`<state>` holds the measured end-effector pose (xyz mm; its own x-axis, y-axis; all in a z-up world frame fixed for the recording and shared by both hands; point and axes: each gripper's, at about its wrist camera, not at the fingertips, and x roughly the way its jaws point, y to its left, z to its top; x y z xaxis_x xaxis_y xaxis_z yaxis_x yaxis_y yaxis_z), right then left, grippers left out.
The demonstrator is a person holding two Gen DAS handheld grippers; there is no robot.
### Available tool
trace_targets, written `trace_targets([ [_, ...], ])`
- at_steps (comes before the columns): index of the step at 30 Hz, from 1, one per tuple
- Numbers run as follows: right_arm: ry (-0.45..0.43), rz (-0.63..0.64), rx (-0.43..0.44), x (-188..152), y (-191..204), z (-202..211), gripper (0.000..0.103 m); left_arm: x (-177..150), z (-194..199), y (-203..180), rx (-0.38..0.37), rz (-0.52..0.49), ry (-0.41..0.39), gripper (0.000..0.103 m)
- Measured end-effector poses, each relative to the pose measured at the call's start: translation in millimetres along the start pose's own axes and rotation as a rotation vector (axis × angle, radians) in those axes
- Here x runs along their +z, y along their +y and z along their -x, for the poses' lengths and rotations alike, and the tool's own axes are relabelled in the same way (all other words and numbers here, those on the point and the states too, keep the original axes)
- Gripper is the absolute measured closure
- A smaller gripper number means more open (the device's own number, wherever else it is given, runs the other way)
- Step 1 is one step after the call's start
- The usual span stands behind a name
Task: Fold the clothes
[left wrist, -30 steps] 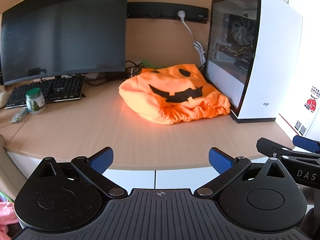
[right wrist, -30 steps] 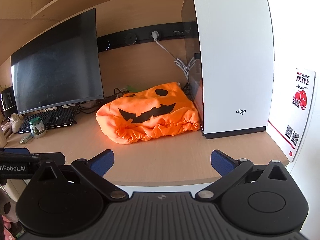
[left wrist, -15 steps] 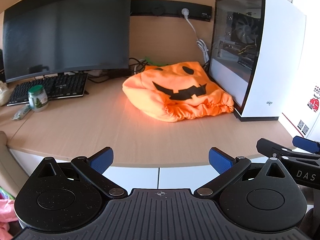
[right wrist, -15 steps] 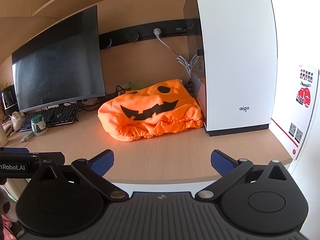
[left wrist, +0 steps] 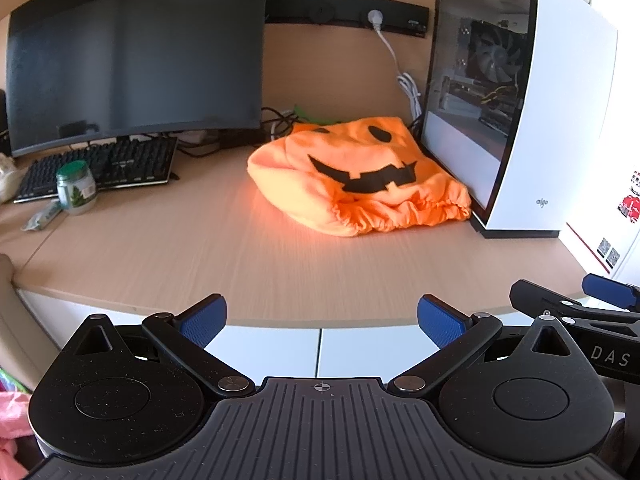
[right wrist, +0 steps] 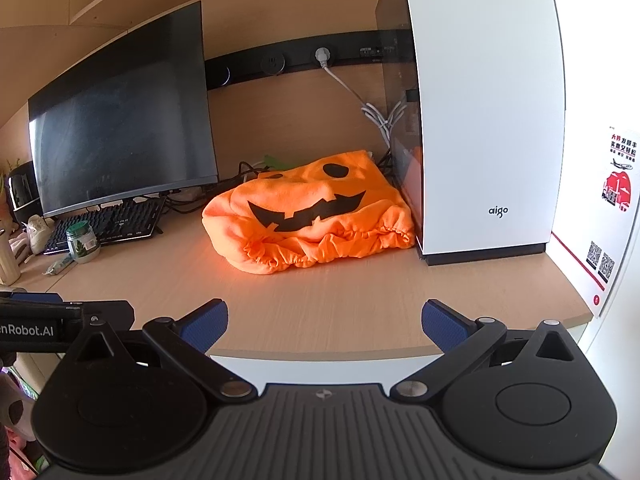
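Nearest, the left gripper (left wrist: 318,320) and right gripper (right wrist: 324,322) are held with fingers spread wide, nothing gripped. Farther, at twelve o'clock on the desk (left wrist: 160,248), the pumpkin garment (left wrist: 360,184) is seen bunched, unfolded; folding is judged not yet begun.

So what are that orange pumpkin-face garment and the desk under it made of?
The orange pumpkin-face garment looks like soft fleece: matte, fuzzy surface, puffy folds, a gathered elastic hem. The light wooden desk looks like wood or wood-grain laminate: fine straight grain, smooth low sheen. Which one, I cannot tell.
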<state>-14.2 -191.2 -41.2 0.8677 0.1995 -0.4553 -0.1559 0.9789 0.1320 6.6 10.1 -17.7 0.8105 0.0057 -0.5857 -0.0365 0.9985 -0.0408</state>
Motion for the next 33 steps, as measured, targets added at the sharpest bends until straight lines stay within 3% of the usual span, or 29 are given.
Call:
trace_targets([
  [13,0.043,-0.010,-0.001,-2,1,-17,0.000,3,-22,8,0.010,-0.010,0.056,0.000],
  [22,0.133,-0.032,-0.044,-6,-7,-55,0.000,6,-61,22,-0.003,-0.024,0.146,0.000],
  [29,0.179,-0.055,-0.099,6,-1,-84,0.000,33,-104,35,-0.049,-0.044,0.170,0.000],
  [33,0.205,-0.093,-0.145,16,6,-99,0.000,60,-135,35,-0.131,-0.079,0.137,0.000],
])
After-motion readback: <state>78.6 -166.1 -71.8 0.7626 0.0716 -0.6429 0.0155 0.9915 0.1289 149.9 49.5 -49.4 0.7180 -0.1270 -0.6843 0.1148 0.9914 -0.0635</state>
